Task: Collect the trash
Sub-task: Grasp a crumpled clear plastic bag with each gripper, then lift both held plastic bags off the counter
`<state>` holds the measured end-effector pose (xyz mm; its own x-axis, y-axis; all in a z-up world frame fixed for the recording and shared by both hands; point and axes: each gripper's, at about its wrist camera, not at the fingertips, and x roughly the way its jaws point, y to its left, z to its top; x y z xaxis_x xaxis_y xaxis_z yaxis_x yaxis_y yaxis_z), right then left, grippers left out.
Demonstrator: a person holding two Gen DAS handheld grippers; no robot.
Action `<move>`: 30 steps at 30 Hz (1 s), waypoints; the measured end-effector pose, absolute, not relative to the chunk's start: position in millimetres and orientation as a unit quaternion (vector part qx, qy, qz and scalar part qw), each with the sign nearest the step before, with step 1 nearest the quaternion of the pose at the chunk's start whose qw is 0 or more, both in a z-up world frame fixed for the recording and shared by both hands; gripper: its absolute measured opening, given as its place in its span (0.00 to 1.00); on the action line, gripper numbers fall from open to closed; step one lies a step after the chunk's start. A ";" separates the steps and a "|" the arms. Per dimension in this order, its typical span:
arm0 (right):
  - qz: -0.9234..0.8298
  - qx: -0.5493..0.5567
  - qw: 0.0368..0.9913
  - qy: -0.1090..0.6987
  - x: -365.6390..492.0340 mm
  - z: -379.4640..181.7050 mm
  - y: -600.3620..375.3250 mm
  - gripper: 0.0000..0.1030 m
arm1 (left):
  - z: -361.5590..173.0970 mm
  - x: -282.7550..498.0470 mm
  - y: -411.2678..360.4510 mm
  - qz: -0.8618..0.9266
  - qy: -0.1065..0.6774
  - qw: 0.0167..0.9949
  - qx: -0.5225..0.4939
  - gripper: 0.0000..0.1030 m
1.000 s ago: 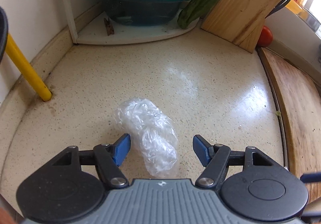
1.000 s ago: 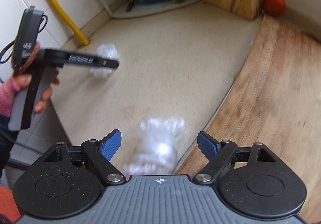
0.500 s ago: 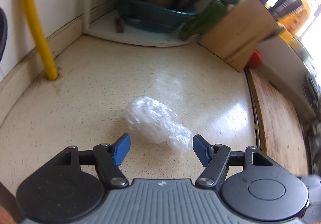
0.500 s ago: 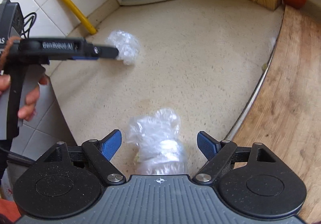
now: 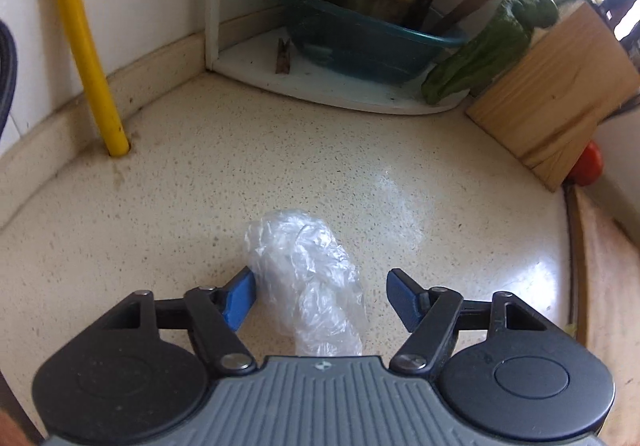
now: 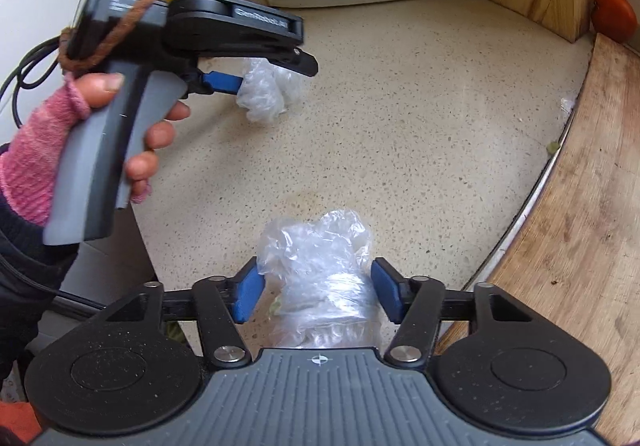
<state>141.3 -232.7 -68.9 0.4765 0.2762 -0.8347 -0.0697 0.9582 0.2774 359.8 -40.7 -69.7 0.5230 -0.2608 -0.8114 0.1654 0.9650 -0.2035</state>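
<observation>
Left wrist view. We see the left gripper point(image 5: 320, 300) angled down at the speckled cream stone desk point(image 5: 320, 150). Its jaws have just been closing and stand roughly half open. A crumpled clear plastic bag point(image 5: 308, 282) lies on the desk between them: the left blue pad point(image 5: 240, 298) sits right against the bag's edge, the right blue pad is apart from it, so no grip. Far left, a yellow pipe point(image 5: 86, 46) rises from the desk by the white wall. Far centre, a white corner shelf point(image 5: 320, 86) carries a teal plastic basin point(image 5: 360, 42) with a steel pan in it; a green pepper point(image 5: 488, 46) leans at its right end. Far right stand a wooden knife block point(image 5: 560, 94) and a red tomato point(image 5: 588, 166).

Right wrist view. The right gripper point(image 6: 318, 296) has also just been closing its jaws. A second crumpled clear plastic wad point(image 6: 320, 270) sits between them, near edge of the desk. The left pad touches it, the right pad is at its edge; we cannot tell whether they press. A wooden cutting board point(image 6: 568, 214) lies right. Far left, a hand in a pink knitted fingerless glove point(image 6: 120, 126) holds the left gripper over the first bag.
</observation>
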 end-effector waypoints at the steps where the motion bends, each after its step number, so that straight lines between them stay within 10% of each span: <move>1: 0.109 0.102 0.852 0.503 140.0 -68.5 -233.6 0.56 | -69.9 356.2 -44.3 -0.121 0.468 0.875 -0.035 0.47; 15: 0.140 0.156 0.857 0.471 163.2 -58.4 -272.7 0.52 | -62.9 329.6 -25.7 -0.097 0.476 0.873 -0.046 0.35; 30: 0.133 0.089 0.869 0.469 199.7 -69.9 -269.6 0.80 | -62.3 328.6 -34.5 -0.071 0.467 0.881 -0.031 0.63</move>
